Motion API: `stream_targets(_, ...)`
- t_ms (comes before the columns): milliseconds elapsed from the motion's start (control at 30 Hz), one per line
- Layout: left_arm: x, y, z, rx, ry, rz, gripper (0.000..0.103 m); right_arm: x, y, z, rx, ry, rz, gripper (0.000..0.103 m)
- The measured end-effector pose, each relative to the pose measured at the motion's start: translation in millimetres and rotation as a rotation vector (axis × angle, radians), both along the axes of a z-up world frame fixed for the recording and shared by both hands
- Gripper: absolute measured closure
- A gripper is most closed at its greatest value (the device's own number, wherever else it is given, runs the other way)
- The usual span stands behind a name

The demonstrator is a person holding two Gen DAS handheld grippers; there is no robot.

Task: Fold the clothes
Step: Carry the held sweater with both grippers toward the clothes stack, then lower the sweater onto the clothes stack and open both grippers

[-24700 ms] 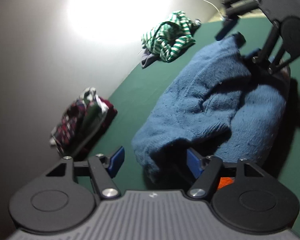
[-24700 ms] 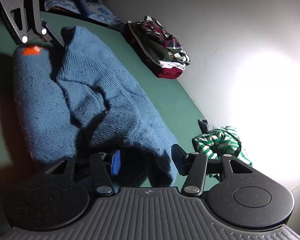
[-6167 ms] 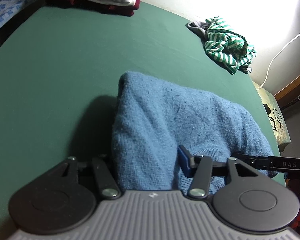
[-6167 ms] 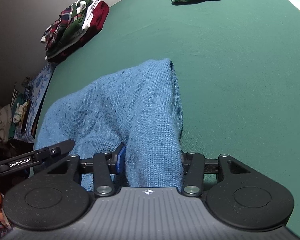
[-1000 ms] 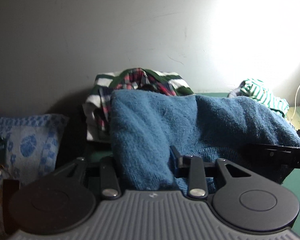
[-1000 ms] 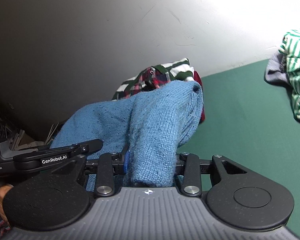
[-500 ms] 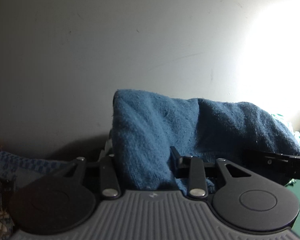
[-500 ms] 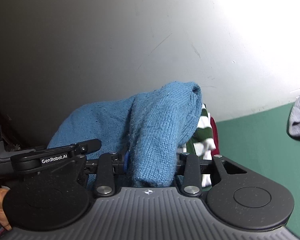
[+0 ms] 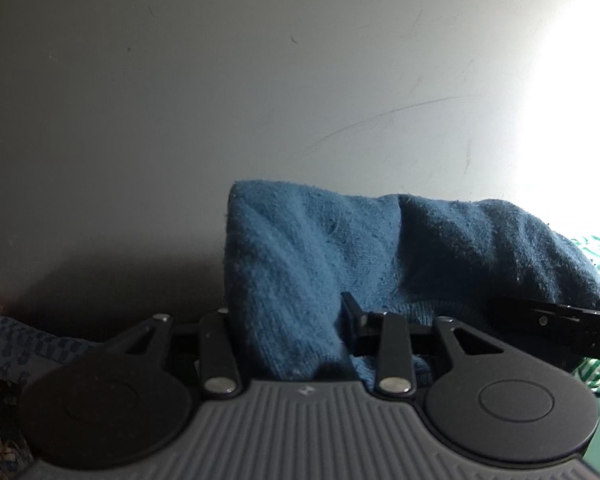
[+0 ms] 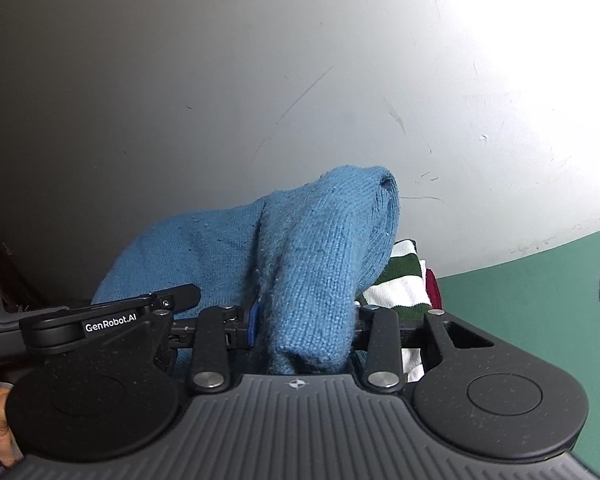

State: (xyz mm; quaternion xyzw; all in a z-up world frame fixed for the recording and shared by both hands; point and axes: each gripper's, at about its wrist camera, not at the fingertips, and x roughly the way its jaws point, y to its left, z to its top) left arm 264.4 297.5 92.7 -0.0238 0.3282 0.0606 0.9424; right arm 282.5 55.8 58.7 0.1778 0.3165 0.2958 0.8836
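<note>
We hold the folded blue sweater (image 9: 300, 272) clamped in both grippers' fingers; a careless release could topple the striped stack (image 10: 400, 280).

Scuffed pale wall (image 10: 260, 80) (bright glare)

Sweater (image 10: 316, 264) before the clothes stack (image 10: 404, 280), wall (image 10: 260, 80) behind.

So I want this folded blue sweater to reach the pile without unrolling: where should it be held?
As it is held now: the left gripper and right gripper each shut on a thick folded end of the blue sweater, coming from the near edge, so the layers stay bunched together.
</note>
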Motion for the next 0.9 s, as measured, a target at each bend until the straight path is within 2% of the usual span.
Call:
stream_targets(233,17,-6,-19,0.037,0.044,0.031,0.062,-13,17,-17,-0.039,-0.022,-0.010,0.065)
stream_targets(400,28,-8,-29,0.082,0.047,0.065,0.047,-13,27,-21,-0.114,-0.069,-0.023,0.064)
stream_targets(533,35,-26,-27,0.108,0.043,0.068,0.047,-15,36,-28,-0.196,-0.081,-0.035,0.064)
stream_targets(567,37,-28,-29,0.112,0.050,0.068,0.044,-15,38,-31,-0.213,-0.072,-0.041,0.064)
stream_targets(733,34,-30,-32,0.123,0.037,0.041,0.033,-21,32,-43,-0.185,-0.048,-0.044,0.058)
stream_targets(800,26,-23,-25,0.096,0.014,0.026,0.032,-22,24,-40,-0.156,-0.034,-0.031,0.055)
stream_targets(867,13,-13,-14,0.058,-0.022,0.017,0.031,-29,14,-30,-0.151,-0.060,-0.021,0.054)
stream_targets(900,6,-8,-8,0.046,-0.041,0.011,0.026,-35,9,-23,-0.155,-0.091,-0.020,0.052)
